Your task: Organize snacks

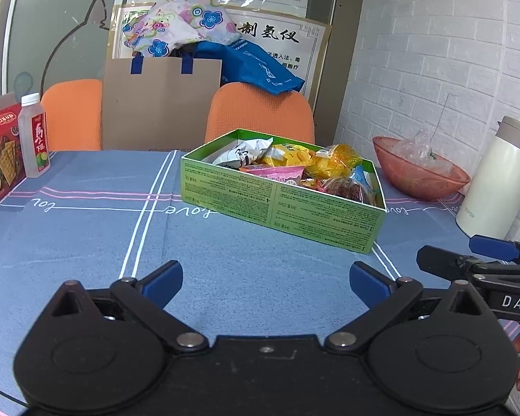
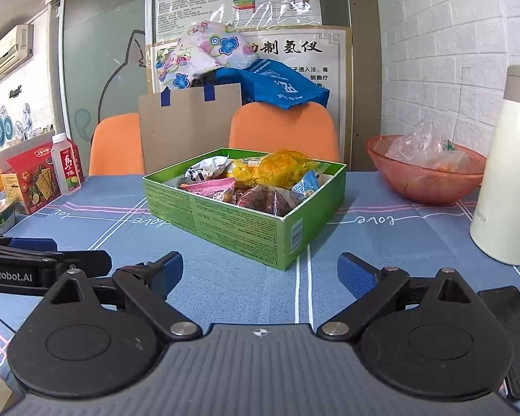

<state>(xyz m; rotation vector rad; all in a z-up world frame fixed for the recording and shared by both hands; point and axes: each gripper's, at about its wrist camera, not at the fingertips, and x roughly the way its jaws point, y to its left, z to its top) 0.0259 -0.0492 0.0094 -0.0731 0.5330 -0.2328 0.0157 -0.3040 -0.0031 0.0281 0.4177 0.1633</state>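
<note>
Blue tablecloth (image 1: 86,242), both grippers spread wide with nothing held. Ahead of the left gripper (image 1: 265,282) and right gripper (image 2: 260,275) sits the green box (image 2: 239,228), heaped with snacks (image 2: 256,183); reaching in could spill wrappers.

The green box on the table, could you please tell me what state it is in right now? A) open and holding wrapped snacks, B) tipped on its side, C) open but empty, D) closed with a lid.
A: the green box stands upright on the table with no lid, and wrapped snacks fill it, some poking above the rim; both grippers are open and short of it.
</note>
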